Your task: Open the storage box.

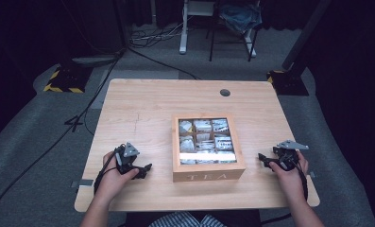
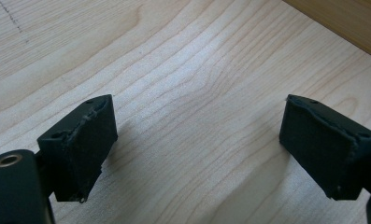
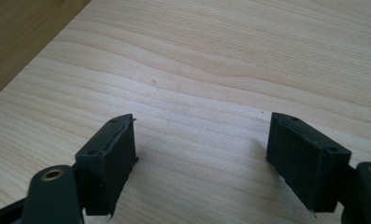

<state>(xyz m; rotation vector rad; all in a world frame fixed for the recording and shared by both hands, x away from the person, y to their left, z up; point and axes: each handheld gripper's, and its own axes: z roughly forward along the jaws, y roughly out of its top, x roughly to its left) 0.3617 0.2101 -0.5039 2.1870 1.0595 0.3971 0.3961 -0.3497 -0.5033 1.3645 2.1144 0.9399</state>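
wooden tea box (image 1: 208, 176) with packets under its clear lid sits closed; both grippers' jaws apart.

High view: counter (image 1: 142, 109) brightly lit from overhead, surroundings fall to near black. Image soft, low detail. Glare band across the tea box lid (image 1: 207, 157). Gripper views: sharp wood grain, even light, soft shadows beneath jaws; near jaw bases blurred.

The table (image 1: 142, 109) is pale matt wood with clear grain. The box (image 1: 208, 174) is wood, its lid (image 1: 206, 140) glossy glass.
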